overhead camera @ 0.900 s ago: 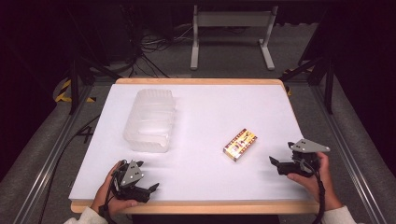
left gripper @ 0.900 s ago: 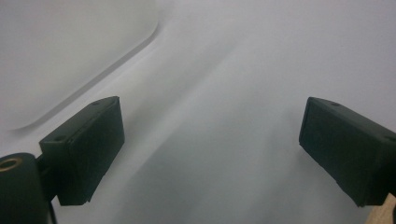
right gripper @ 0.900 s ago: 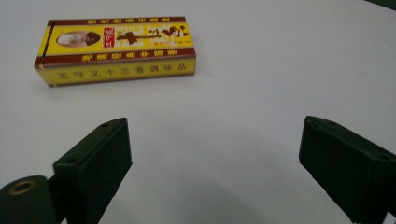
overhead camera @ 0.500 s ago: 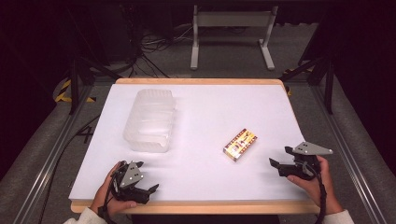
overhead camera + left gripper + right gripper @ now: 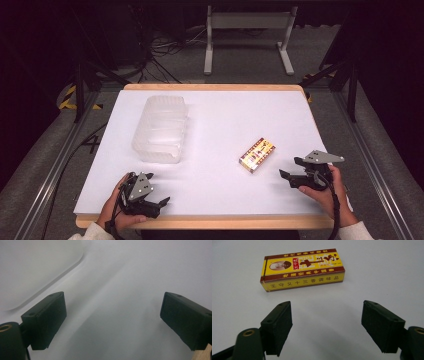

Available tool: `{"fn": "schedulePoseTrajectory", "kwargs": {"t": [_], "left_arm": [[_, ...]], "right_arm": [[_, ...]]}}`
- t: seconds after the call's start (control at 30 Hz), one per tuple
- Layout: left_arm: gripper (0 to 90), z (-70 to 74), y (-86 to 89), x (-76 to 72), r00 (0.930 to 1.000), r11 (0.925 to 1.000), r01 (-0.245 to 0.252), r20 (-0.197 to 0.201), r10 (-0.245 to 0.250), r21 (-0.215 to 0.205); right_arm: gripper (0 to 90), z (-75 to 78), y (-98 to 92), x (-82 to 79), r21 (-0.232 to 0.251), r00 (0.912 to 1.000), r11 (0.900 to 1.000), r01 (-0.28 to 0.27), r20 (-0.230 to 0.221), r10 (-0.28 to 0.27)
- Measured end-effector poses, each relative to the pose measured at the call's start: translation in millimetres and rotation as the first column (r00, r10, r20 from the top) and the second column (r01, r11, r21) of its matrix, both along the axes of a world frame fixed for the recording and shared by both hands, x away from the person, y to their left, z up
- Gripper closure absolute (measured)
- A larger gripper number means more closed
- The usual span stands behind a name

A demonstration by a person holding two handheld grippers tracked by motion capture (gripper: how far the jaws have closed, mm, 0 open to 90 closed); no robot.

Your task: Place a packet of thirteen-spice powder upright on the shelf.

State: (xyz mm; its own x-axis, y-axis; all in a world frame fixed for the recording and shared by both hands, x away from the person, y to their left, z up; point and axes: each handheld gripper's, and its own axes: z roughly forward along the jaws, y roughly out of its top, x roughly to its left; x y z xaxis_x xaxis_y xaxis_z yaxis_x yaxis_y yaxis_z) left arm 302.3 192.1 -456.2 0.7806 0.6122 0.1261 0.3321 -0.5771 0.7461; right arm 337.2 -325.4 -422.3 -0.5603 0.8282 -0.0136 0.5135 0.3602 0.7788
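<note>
Seasoning box point(image 5: 302, 269), yellow and maroon, lies flat on the white table point(image 5: 225, 125), right of centre and apart from the clear plastic tray point(image 5: 161, 128). I see the right gripper point(image 5: 327, 325) just short of it, jaws spread with nothing between. The left gripper point(image 5: 112, 320) rests near the front edge, released.

Room dark, walls not visible. Table point(image 5: 220, 107) with white top and wooden edge, brightly lit. Grey floor point(image 5: 400, 170) on both sides of table. Metal rails point(image 5: 45, 172) along left and right table edges. Behind far edge, grey metal stand point(image 5: 247, 22) on floor. Black cables point(image 5: 160, 47) near far left corner. Yellow-black tape point(image 5: 67, 97) on floor, left side.
</note>
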Motion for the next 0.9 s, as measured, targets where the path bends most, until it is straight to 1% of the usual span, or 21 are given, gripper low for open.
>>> {"fn": "schedulePoseTrajectory", "kwargs": {"t": [0.07, 0.17, 0.27, 0.37, 0.4, 0.43, 0.5, 0.57, 0.63, 0.7, 0.73, 0.8, 0.83, 0.9], "left_arm": [[7.4, -0.1, 0.0, -0.1, 1.0000, 1.0000, -0.001, -0.001, 0.001, 0.000], [7.4, 0.0, -0.2, -0.1, 1.0000, 1.0000, 0.002, -0.001, -0.002, 0.002], [7.4, -0.1, -0.7, -0.1, 1.0000, 1.0000, 0.004, -0.001, -0.004, 0.002], [7.4, -0.4, -1.2, 0.3, 1.0000, 1.0000, 0.004, -0.003, -0.004, 0.002], [7.4, -0.5, -1.4, 0.3, 1.0000, 1.0000, 0.004, -0.003, -0.004, 0.003], [7.5, -0.4, -1.4, 0.5, 1.0000, 1.0000, 0.004, -0.002, -0.004, 0.007], [7.7, -0.7, -1.9, 0.2, 1.0000, 1.0000, 0.006, -0.005, -0.006, 0.008], [7.8, -0.7, -2.3, 0.1, 1.0000, 1.0000, 0.007, -0.003, -0.007, 0.007], [7.8, -0.6, -2.4, 0.0, 1.0000, 0.9999, 0.006, -0.003, -0.006, 0.009], [7.8, -0.6, -2.3, -0.2, 1.0000, 0.9999, 0.005, -0.004, -0.005, 0.008], [7.8, -0.6, -2.2, -0.3, 1.0000, 0.9999, 0.004, -0.003, -0.004, 0.009], [7.8, -0.4, -1.8, -0.3, 1.0000, 0.9999, 0.005, -0.002, -0.005, 0.009], [7.8, -0.5, -1.8, -0.3, 1.0000, 0.9999, 0.006, -0.002, -0.006, 0.010], [7.8, -0.6, -1.7, -0.7, 1.0000, 0.9999, 0.007, -0.004, -0.007, 0.012]], "right_arm": [[23.1, -1.0, 2.1, 1.3, -0.001, 1.0000, 1.000, -0.004, -0.004, 0.004], [21.3, -2.7, 4.9, 3.0, -0.022, 1.0000, 1.000, -0.008, 0.001, 0.008], [20.5, -4.4, 7.2, 5.5, -0.031, 0.9999, 0.999, -0.012, -0.010, 0.012], [21.3, -4.0, 9.0, 9.4, -0.016, 0.9998, 1.000, -0.011, -0.019, 0.010], [21.3, -3.1, 10.0, 11.7, 0.006, 0.9996, 1.000, -0.011, -0.026, 0.011], [21.3, -2.4, 11.0, 13.0, 0.014, 0.9996, 1.000, -0.012, -0.027, 0.013], [21.3, -0.7, 15.5, 17.1, 0.018, 0.9993, 1.000, -0.025, -0.028, 0.026], [20.4, -1.1, 21.0, 22.8, 0.041, 0.9969, 0.998, -0.042, -0.065, 0.045], [18.7, -2.7, 26.8, 30.0, 0.054, 0.9930, 0.997, -0.046, -0.106, 0.052], [18.7, -3.6, 30.2, 37.2, 0.077, 0.9910, 0.997, -0.032, -0.128, 0.041], [18.6, -4.1, 31.8, 42.1, 0.093, 0.9885, 0.995, -0.020, -0.148, 0.034], [17.4, -5.4, 34.7, 52.3, 0.126, 0.9822, 0.992, -0.018, -0.183, 0.041], [16.9, -6.4, 36.5, 58.2, 0.132, 0.9787, 0.991, -0.004, -0.203, 0.031], [16.3, -8.1, 39.4, 66.4, 0.138, 0.9753, 0.990, 0.028, -0.221, 0.003]]}}
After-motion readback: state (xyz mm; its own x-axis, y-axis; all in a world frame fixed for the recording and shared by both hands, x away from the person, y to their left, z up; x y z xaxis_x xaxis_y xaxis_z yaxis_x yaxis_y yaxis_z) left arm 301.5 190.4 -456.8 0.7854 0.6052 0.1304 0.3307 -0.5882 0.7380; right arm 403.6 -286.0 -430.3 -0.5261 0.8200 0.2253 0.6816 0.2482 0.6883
